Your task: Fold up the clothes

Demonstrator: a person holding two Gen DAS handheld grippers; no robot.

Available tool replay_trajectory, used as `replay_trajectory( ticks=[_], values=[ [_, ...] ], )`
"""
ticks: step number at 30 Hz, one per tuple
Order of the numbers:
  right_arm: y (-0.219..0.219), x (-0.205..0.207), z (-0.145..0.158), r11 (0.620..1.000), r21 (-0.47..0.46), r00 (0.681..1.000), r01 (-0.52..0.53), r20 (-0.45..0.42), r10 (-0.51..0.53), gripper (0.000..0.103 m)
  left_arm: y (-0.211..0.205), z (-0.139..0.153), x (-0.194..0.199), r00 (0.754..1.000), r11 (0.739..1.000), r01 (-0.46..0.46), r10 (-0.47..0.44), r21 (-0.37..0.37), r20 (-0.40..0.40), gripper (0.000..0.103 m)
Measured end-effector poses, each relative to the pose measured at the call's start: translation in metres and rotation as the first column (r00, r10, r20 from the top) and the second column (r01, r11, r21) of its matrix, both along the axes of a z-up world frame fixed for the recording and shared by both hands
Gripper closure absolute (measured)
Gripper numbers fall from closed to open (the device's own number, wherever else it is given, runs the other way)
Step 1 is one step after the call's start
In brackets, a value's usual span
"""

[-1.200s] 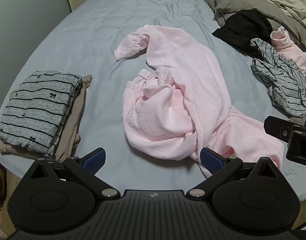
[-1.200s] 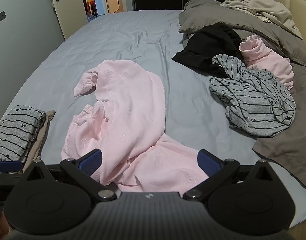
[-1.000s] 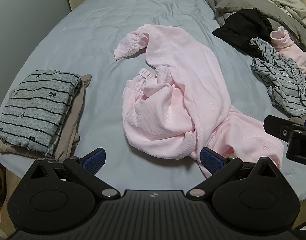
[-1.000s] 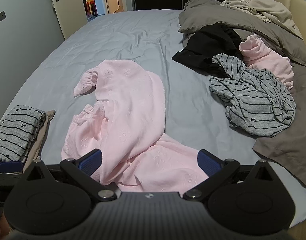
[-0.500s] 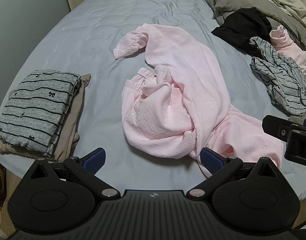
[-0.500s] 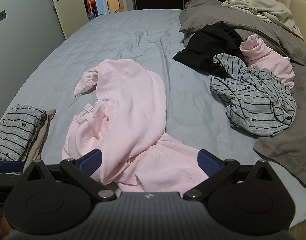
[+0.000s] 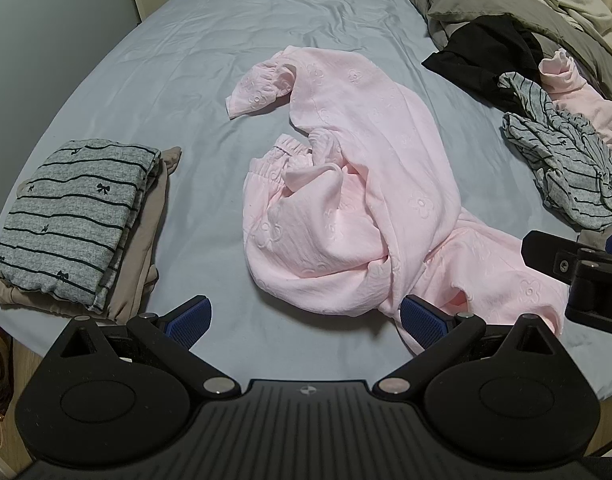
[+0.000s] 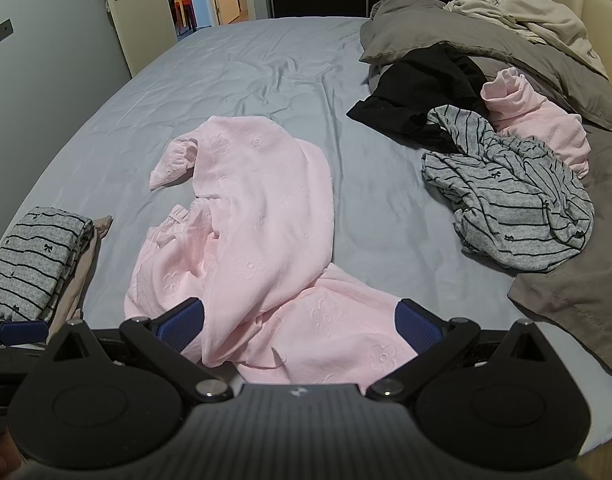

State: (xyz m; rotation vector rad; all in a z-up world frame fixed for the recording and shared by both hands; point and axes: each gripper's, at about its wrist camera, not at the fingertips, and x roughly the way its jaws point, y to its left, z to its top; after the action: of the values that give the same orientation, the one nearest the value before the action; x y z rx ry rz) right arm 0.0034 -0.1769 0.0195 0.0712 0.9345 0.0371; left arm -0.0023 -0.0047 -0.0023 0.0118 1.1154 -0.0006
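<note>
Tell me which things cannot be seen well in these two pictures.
- Pink garment: near hem hidden behind the right gripper, right wrist view.
- Beige item: mostly covered by the striped fold, left wrist view.
- Black garment: partly under the striped heap.

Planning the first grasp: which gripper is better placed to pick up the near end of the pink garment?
Right, probably. The right gripper is open with the pink garment near end lying between its fingers. The left gripper is also open but faces mostly bare sheet; fabric only reaches its right finger.
</note>
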Motion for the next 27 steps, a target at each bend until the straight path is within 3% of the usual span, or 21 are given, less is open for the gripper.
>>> replay_trajectory(
  ticks=[27],
  values=[
    [0.0010, 0.0001, -0.0009, 1.000, 0.004, 1.000, 0.002, -0.006, -0.002, 0.000, -0.0003, -0.0007, -0.0002, 1.000, 1.000, 0.004, -0.004, 0.001, -0.002, 0.000]
  ],
)
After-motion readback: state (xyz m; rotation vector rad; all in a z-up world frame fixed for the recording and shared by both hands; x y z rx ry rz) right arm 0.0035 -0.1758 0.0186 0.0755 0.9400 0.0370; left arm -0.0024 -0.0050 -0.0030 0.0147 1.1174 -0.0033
